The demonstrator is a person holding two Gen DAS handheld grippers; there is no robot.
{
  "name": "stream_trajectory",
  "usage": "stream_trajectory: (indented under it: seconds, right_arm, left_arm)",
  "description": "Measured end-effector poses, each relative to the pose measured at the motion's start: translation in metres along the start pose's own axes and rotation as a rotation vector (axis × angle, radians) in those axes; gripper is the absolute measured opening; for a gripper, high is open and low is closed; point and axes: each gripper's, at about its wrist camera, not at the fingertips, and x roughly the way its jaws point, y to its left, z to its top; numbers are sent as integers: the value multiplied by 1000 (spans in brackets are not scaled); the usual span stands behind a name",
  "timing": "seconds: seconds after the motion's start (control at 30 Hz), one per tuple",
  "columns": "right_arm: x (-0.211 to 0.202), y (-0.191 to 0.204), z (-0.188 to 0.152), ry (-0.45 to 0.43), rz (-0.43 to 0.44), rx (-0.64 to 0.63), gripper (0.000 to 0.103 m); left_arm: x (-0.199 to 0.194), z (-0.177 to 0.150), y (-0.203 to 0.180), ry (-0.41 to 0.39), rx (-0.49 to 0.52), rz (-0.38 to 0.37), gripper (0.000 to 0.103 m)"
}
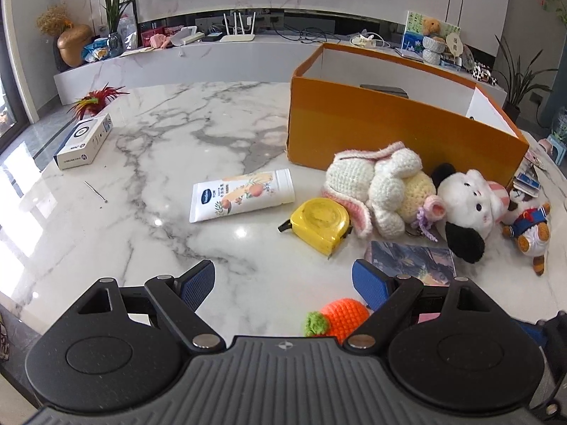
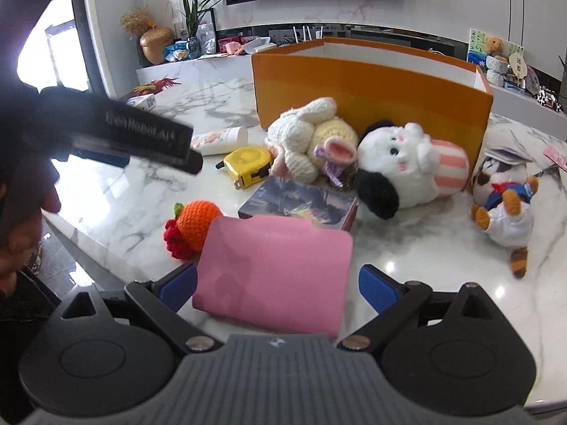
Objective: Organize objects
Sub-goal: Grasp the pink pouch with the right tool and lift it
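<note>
Both your hand-held grippers, left (image 1: 283, 283) and right (image 2: 278, 285), gape empty; toys crowd the tabletop (image 1: 159, 163), orange box (image 1: 389, 124) awaits

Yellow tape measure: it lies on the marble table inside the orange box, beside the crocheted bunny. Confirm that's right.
Not inside. The yellow tape measure lies on the marble table in front of the orange box, outside it, beside the crocheted bunny. The left wrist view shows this.

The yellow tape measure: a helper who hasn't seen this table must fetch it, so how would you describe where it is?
Start at the big orange cardboard box on the white marble table. In front of its near wall lies a white crocheted bunny; the yellow plastic tape measure sits beside it. It is the only hard, glossy yellow thing there.
</note>
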Motion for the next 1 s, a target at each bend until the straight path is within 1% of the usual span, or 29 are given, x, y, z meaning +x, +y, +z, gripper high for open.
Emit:
stream_trajectory:
  seconds: [0.17, 0.33, 0.43, 0.47, 0.53, 0.6, 0.7, 0.73, 0.77, 0.83, 0.9, 1.0]
  right_arm:
    - [18, 12, -4, 3, -40, -38, 102]
    - [23, 10, -5, -14, -39, -25, 102]
    - [22, -3, -2, -19, -86, 15, 102]
    - [22, -11, -1, -9, -110, 39, 102]
    - [20, -28, 0, -4, -129, 103, 102]
    - [19, -41, -1, 0, -122, 145, 102]
    - [18, -50, 0, -17, -121, 158, 102]
    - [16, -50, 1, -33, -114, 158, 102]
    - [12, -51, 2, -47, -82, 154, 102]
    - [8, -49, 5, -36, 27, 121, 102]
    - [6, -42, 6, -8, 107, 35, 102]
    - [11, -29, 7, 35, 146, -143, 102]
  left_arm:
    - [7, 3, 3, 20, -9, 3, 100]
    - [11, -1, -1, 43, 22, 10, 100]
    - [11, -2, -2, 51, 34, -6, 100]
    - [10, -3, -3, 54, 38, -12, 100]
    - [11, -4, -5, 62, 49, -14, 100]
    - [11, -5, -7, 71, 63, -15, 100]
    - [10, -5, -9, 65, 67, -18, 100]
    - [9, -4, -9, 59, 64, -20, 100]
    - [8, -3, -7, 53, 59, -21, 100]
    - [7, -2, -4, 51, 50, -22, 100]
    - [8, -1, 0, 55, 39, -16, 100]
    - [7, 1, 4, 51, 18, -12, 100]
